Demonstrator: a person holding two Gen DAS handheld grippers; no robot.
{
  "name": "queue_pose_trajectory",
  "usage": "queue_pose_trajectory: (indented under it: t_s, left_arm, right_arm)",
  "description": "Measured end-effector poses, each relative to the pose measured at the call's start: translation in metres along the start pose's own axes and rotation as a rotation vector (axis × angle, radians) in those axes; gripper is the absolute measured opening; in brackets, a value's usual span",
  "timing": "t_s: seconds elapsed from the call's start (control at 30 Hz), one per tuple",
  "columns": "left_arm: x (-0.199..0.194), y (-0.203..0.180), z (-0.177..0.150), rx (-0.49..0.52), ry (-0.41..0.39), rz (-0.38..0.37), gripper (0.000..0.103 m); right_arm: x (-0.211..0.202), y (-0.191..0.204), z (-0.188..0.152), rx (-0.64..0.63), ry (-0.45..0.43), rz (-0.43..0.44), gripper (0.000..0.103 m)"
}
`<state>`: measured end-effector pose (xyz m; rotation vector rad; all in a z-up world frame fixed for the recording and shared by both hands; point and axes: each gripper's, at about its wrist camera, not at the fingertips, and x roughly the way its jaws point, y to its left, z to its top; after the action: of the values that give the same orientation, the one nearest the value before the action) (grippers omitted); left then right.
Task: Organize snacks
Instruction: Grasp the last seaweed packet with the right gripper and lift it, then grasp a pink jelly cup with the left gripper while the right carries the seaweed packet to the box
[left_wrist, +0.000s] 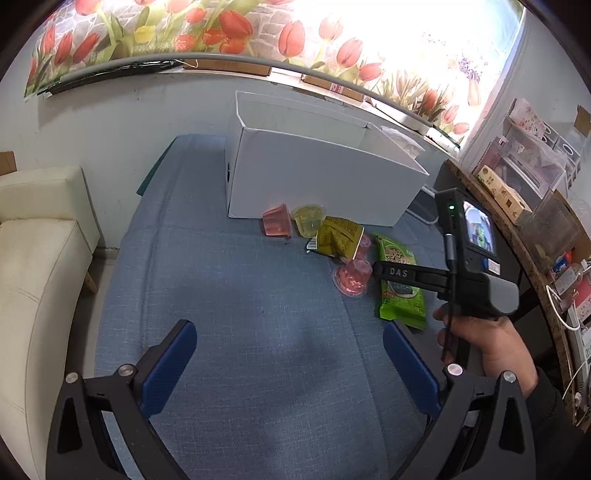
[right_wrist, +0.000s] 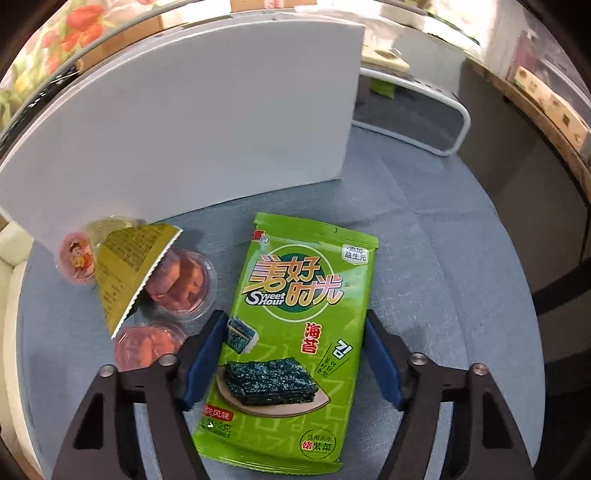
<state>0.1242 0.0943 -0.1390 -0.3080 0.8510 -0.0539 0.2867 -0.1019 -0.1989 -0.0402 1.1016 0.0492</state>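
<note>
Left wrist view: left gripper (left_wrist: 290, 363) gapes wide over bare blue tablecloth (left_wrist: 240, 295), nothing between – right gripper (left_wrist: 380, 267), marked "DAS", sits by the snacks before the white box (left_wrist: 317, 177). Right wrist view: its pads (right_wrist: 201, 363) straddle the green "Sweet Hour" seaweed pkt (right_wrist: 295, 332), lying flat – can't tell if they press it.

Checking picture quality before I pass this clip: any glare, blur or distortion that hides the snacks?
Left wrist view: the window is blown out to white, the box bows with the fisheye, the snacks stay readable. Right wrist view: evenly lit, the seaweed pack is sharp between the fingers, its print legible; the box edge curves strongly and the picture's margins smear.
</note>
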Motion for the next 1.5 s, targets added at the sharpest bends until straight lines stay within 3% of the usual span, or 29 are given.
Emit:
queue_pose_trajectory:
  t_s: [0.1, 0.27, 0.43, 0.57, 0.7, 0.73, 0.87, 1.1, 1.13, 1.5]
  left_arm:
    - [0.008, -0.008, 0.001, 0.045, -0.002, 0.033, 0.103]
    - [0.029, -0.027, -0.002, 0.101, 0.019, 0.069, 0.103]
    - [0.060, -0.053, -0.002, 0.124, 0.045, 0.076, 0.103]
    - [0.091, -0.070, 0.008, 0.071, 0.047, 0.078, 0.103]
    - [0.129, -0.090, 0.021, 0.083, 0.051, 0.130, 0.101]
    - [0.135, -0.094, 0.022, 0.098, 0.045, 0.144, 0.099]
    - [0.149, -0.101, 0.023, 0.123, 0.045, 0.187, 0.050]
    - [0.130, -0.090, 0.017, 0.076, 0.031, 0.119, 0.046]
    - [0.126, -0.089, 0.016, 0.073, 0.027, 0.107, 0.039]
    - [0.079, -0.079, 0.011, 0.108, 0.002, 0.031, 0.039]
  right_arm:
    - [-0.010, -0.013, -0.011, 0.014, 0.000, 0.070, 0.065]
    - [-0.039, -0.041, -0.029, -0.002, -0.051, 0.197, 0.065]
    - [-0.081, -0.085, -0.059, 0.005, -0.116, 0.261, 0.065]
    - [-0.112, -0.110, -0.077, 0.014, -0.164, 0.267, 0.065]
    - [-0.134, -0.126, -0.092, 0.039, -0.196, 0.287, 0.065]
    - [-0.137, -0.131, -0.094, 0.042, -0.208, 0.291, 0.065]
    - [-0.143, -0.140, -0.101, 0.052, -0.227, 0.285, 0.065]
    - [-0.138, -0.144, -0.102, 0.070, -0.231, 0.322, 0.065]
    - [-0.138, -0.143, -0.102, 0.064, -0.234, 0.324, 0.065]
    - [-0.133, -0.120, -0.099, 0.004, -0.237, 0.350, 0.065]
